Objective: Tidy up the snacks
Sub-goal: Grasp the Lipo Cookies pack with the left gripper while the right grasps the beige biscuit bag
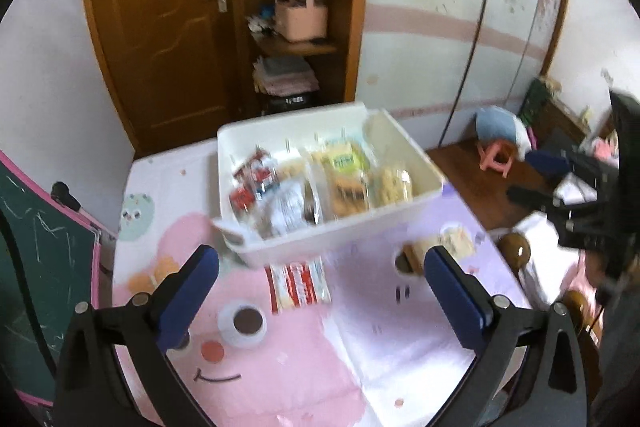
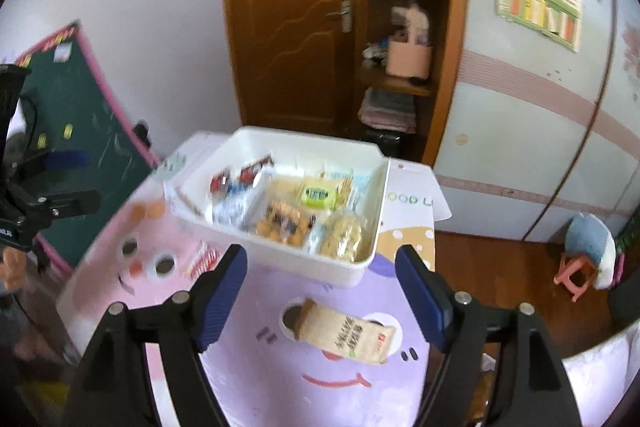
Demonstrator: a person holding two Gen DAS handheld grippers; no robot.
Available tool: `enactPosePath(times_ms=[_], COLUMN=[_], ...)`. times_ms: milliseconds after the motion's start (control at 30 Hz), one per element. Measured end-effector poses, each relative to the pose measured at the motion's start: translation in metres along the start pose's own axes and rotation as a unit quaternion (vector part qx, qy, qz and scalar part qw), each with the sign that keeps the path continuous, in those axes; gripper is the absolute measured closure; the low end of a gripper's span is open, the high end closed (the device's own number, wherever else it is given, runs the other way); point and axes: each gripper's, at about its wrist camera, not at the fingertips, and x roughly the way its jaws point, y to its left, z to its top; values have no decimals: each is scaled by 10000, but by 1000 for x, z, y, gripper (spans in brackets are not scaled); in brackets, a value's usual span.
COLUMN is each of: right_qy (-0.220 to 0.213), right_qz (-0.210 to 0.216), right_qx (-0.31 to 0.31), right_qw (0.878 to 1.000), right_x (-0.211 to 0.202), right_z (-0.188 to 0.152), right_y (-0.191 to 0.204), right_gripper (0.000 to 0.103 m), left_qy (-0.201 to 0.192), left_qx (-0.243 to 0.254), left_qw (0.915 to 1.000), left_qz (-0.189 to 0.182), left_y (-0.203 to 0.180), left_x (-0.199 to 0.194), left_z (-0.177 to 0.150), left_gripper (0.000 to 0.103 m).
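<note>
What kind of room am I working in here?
Probably a child's bedroom at home: a cartoon mat under the snack bin, a chalkboard leaning on the wall, and a wardrobe beside a wooden door.

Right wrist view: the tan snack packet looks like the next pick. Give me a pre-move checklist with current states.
1. Right gripper open, holding nothing: ok.
2. Tan paper snack packet lies flat on the cartoon mat, between the fingers' line of sight: ok.
3. Packet clear of the white plastic bin: ok.
4. Bin has spare room: cannot tell, image blurred.
5. Left gripper open, away from the packet: ok.
6. Red-and-white striped packet left outside the bin: not ok.
</note>
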Motion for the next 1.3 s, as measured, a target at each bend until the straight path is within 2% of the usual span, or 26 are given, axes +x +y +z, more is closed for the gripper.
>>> enactPosePath(times_ms=[100,233,367,500,667,833,1000,1067,1200,1300], right_qy=[206,534,1013,1331,1549,1712,1881,2058,2040,2038], right_qz=[39,-134,129,398,607,1061,1421,1625,1755,1580], right_qx=[-412,-1214,-1618,-1797,-2086,-2117,-1718,-1566,-1549,-1631], right_qw=[9989,9911,9815,9739,9637,9564,9565,9522,9506,9523], right_x=[17,53,96,123,147,162,174,177,171,168], right_z=[-17,-50,-80,-92,-93,-93,-90,-93,-98,-102], right_y=[-4,-1,-7,-14,-15,-14,-19,-19,-11,-2], right_gripper=[26,26,26,26,26,26,26,26,23,23], left_qy=[177,395,667,947,1057,1315,1392,1379,1397,1414], left_qx=[49,11,-12,-186,-350,-594,-844,-876,-891,-857], left_qw=[9998,9991,9972,9945,9920,9867,9828,9822,9815,9811], left_qz=[8,125,350,413,588,746,871,922,962,1003], left_y=[-6,-9,-7,2,11,22,31,33,34,33], left_x=[19,57,102,138,166,191,204,206,211,216], left_z=[-19,-40,-51,-56,-57,-61,-64,-64,-64,-64], left_gripper=[1,1,1,1,1,1,1,1,1,1])
